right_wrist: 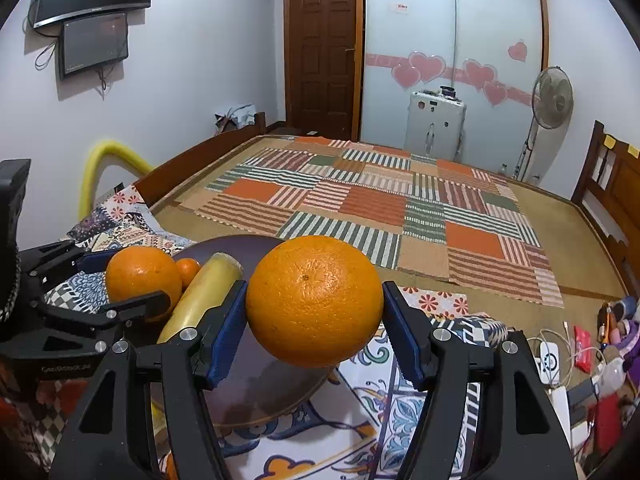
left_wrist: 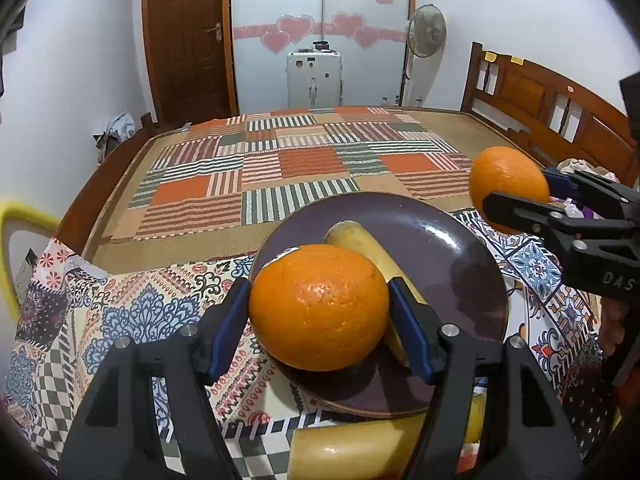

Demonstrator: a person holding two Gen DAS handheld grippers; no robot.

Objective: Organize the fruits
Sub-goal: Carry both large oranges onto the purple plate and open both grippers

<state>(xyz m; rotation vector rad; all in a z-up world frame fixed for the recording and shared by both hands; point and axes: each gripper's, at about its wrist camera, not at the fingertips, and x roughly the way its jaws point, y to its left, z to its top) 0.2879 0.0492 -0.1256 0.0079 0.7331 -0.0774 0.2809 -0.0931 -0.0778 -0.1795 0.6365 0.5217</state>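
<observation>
- Bedroom setting: a patterned cloth (left_wrist: 132, 308) covers the near work surface, with a patchwork-covered bed (left_wrist: 288, 168) beyond it, a wooden door (left_wrist: 184, 40) and a standing fan (left_wrist: 426, 34) at the back.
- On the cloth sits a dark purple plate (left_wrist: 460, 264), already holding 1 banana (left_wrist: 360, 240); the right wrist view also shows a small orange fruit (right_wrist: 188, 270) behind it, position on the plate unclear.
- Left gripper (left_wrist: 320, 312) is clenched around a large orange (left_wrist: 320, 306), blue pads pressing both sides, held just above the plate's near-left part.
- Right gripper (right_wrist: 314, 320) is likewise grasping a second orange (right_wrist: 314, 300), carried in the air near the plate's right edge, seemingly not yet fully over it.
- Another banana (left_wrist: 352, 448) lies on the cloth just in front of the plate, still outside it.
- Step in hand, as I judge it: both oranges are being brought to the plate for setting down, roughly midway through gathering the fruit.
- Next move calls for lowering each orange onto bare plate beside the banana, then easing the jaws apart gently so the round fruit does not roll off the shallow rim.
- Both oranges look firm, glossy and dimpled; the left one carries a small sticker at its top.
</observation>
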